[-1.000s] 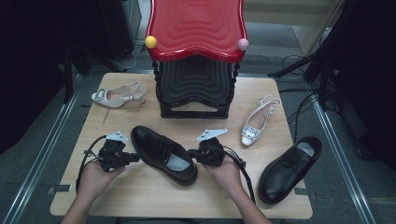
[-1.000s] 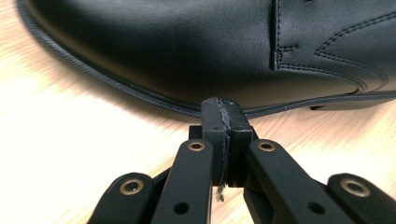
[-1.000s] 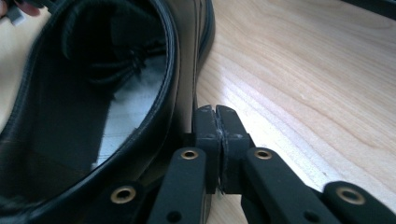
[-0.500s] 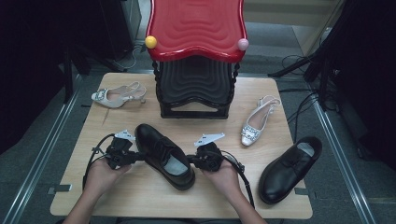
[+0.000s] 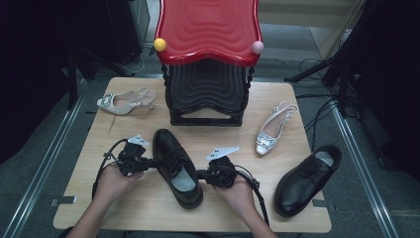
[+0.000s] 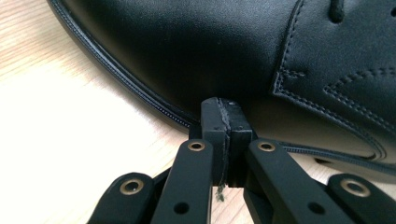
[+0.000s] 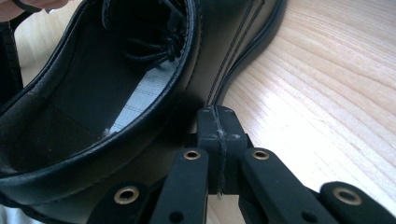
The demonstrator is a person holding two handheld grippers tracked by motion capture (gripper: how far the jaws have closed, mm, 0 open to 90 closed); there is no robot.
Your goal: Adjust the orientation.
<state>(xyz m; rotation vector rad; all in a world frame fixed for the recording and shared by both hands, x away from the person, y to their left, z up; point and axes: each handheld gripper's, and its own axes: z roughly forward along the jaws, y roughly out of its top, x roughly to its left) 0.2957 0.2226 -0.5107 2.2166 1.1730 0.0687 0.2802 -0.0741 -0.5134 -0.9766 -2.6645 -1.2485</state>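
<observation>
Two hand-held grippers, left (image 5: 148,163) and right (image 5: 202,174), are closed empty, tips apparently pressed against opposite sides of the shoe (image 5: 176,166) on the bench (image 5: 148,208).

red stool (image 5: 208,29) | silver heels (image 5: 124,101) (image 5: 272,131) | second black shoe (image 5: 307,178) | table (image 5: 148,208)

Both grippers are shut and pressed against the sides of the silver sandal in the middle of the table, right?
Not the sandal: it is the black lace-up shoe. The high view shows the left gripper and right gripper, both shut, pressed against its sides in the middle of the table.
</observation>
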